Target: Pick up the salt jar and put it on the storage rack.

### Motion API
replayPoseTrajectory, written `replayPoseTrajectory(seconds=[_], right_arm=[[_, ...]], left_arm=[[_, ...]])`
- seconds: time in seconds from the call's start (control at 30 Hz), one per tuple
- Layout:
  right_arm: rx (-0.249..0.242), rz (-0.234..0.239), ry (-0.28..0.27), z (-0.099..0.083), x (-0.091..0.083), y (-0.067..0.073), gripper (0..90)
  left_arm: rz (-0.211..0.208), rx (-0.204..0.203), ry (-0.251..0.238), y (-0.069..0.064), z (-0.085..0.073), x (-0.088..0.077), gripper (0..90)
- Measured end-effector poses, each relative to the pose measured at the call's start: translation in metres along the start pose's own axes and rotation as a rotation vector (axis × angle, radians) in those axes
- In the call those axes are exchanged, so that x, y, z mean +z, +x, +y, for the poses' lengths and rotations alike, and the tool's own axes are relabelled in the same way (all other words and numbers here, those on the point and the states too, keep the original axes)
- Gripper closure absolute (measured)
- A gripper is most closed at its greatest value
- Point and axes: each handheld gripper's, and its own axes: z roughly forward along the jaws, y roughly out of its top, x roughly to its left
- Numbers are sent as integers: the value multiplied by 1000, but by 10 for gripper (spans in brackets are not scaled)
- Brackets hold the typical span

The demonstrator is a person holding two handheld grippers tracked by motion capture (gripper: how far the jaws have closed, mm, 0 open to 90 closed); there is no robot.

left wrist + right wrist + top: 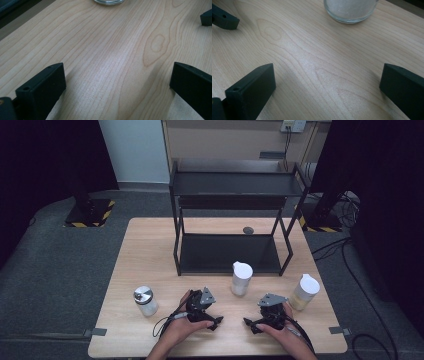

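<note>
Pale wood tabletop (pixel 150 250): left gripper (pixel 216 321) and right gripper (pixel 250 324) rest lower centre, fingers released, empty, facing the white-capped jar (pixel 241 279), ready to reach.

Light wooden table (pixel 150 245) on grey carpet. A black two-tier rack (pixel 230 252) stands at its far side, beyond both grippers. A white-lidded jar (pixel 241 279) stands just ahead of the left gripper (pixel 212 320), between the two; a steel-capped jar (pixel 145 301) sits outboard of it. A third jar (pixel 304 292) stands outboard of the right gripper (pixel 251 324), whose open jaws rest low over bare wood
</note>
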Motion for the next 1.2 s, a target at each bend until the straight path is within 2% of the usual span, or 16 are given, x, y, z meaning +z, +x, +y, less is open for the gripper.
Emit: replayPoseTrajectory(seconds=[0.47,0.53,0.67,0.77,1.0,1.2], right_arm=[[0,0,0,0,0,0,9],[0,0,0,0,0,0,9],[0,0,0,0,0,0,9],[0,0,0,0,0,0,9],[0,0,0,0,0,0,9],[0,0,0,0,0,0,9]], left_arm=[[-1,1,0,1,0,0,0],[-1,-4,-2,1,0,0,0],[-16,-46,-24,6,-2,-2,21],[-3,-42,-46,4,-1,-8,20],[15,-38,-62,2,0,-17,22],[31,-19,-82,-1,2,-29,24]])
